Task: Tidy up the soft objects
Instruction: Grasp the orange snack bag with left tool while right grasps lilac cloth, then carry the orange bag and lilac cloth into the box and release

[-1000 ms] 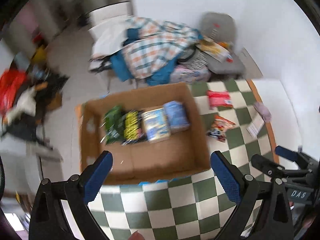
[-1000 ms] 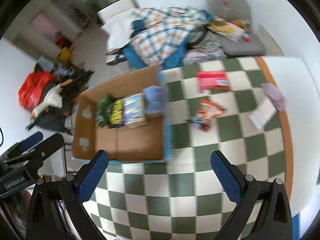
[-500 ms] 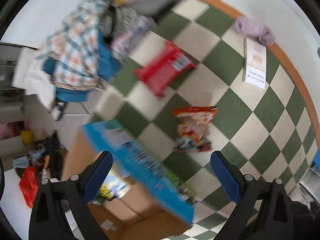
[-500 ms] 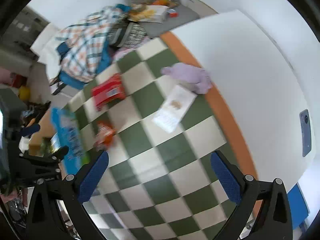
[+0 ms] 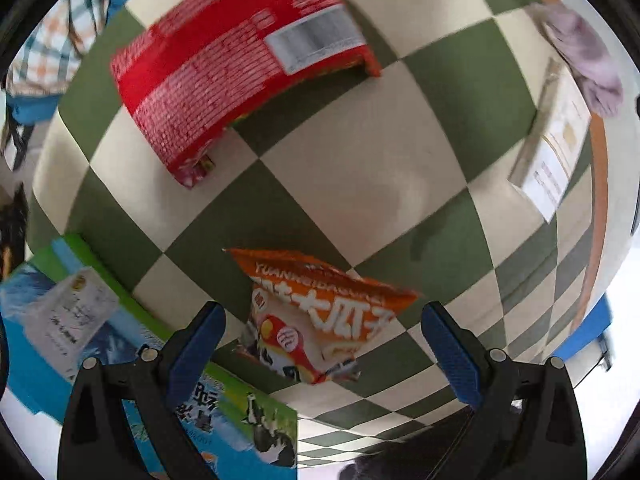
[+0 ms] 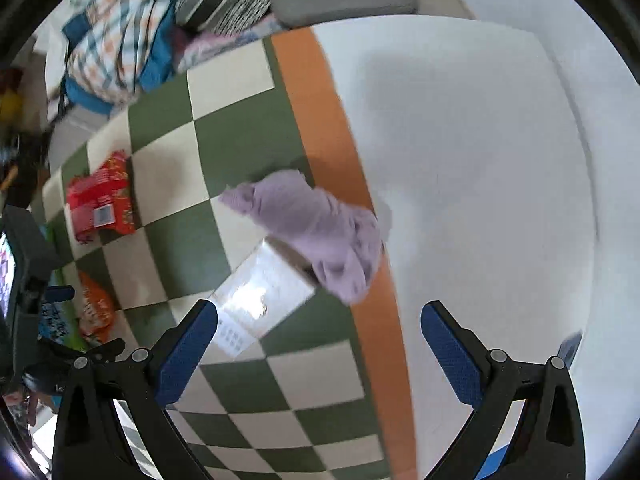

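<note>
Four soft things are not yet put away on the green-and-cream chequered worktop (image 5: 360,184): left to right, a red crinkly snack packet (image 5: 240,60), an orange seed packet (image 5: 320,312), a flat white pack (image 6: 260,292) and a crumpled lilac cloth (image 6: 316,228). The left gripper (image 5: 320,340) hangs just above the orange packet, jaws apart and empty; its long axis seems to run diagonally, top toward upper left, though blur hampers this. The right gripper (image 6: 318,344), jaws equally apart, faces the cloth.

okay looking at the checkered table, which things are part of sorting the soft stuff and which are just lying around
Part of the job:
orange bag, between the open left tool fingers
red bag
purple cloth, ahead of the open right tool
box

Just lying about:
white booklet
plaid clothes
grey cushion
</note>
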